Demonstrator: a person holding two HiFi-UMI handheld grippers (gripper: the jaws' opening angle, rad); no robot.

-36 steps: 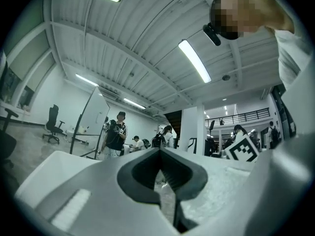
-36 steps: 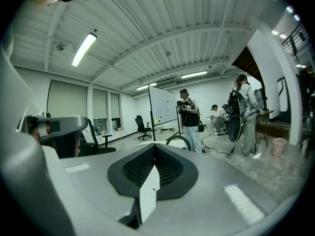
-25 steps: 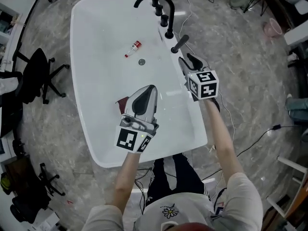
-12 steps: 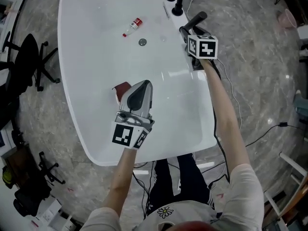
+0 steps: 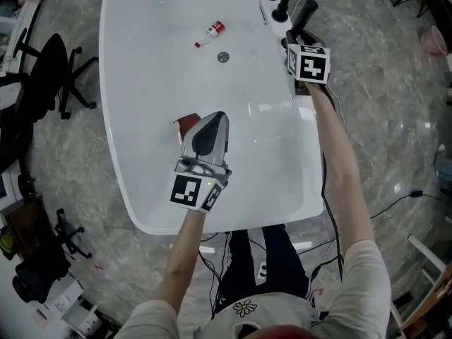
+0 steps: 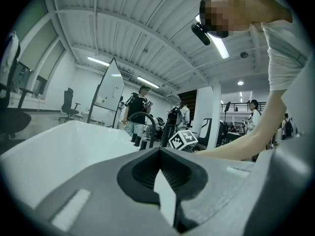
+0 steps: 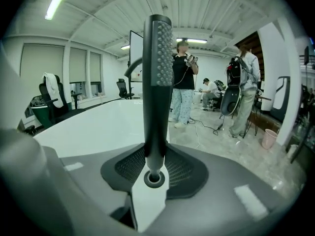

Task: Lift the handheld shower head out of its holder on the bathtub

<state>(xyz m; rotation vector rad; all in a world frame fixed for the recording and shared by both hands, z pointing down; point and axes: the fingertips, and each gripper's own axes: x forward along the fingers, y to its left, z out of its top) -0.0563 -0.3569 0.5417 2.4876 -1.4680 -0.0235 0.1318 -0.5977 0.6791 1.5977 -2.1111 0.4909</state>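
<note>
Head view looks steeply down on a white bathtub [image 5: 141, 119] that fills the middle of the frame. The left claw [image 5: 215, 122] hangs over the tub's inside, well apart from the fittings, with a small reddish-brown object [image 5: 185, 127] showing just beside it on the tub floor. On the bottom, further off, lie a small bottle with a red cap [image 5: 210, 32] and the round drain [image 5: 224, 57], near each other but not touching.

The right claw [image 5: 296, 37] is at the tub's right rim, its marker cube [image 5: 308, 63] facing up, just beside the black tap fittings [image 5: 282, 6]. The black handheld shower head [image 5: 305, 14] rises at a tilt from this claw, over the rim.

In the right gripper view the claw is closed on the lower end of the shower head's handle: the wand stands upright between the ribbed pads [image 7: 125, 168], spray face with its dotted nozzles at the top. Whether the handle's end sits in the holder cannot be told.

In the left gripper view the claw is pressed together with nothing between. Beyond it lie the tub's white rim, the arched black spout [image 6: 142, 129] and the other claw's cube.

An office chair [image 5: 49, 97] stands on the marbled floor [image 5: 395, 119] to the left.
</note>
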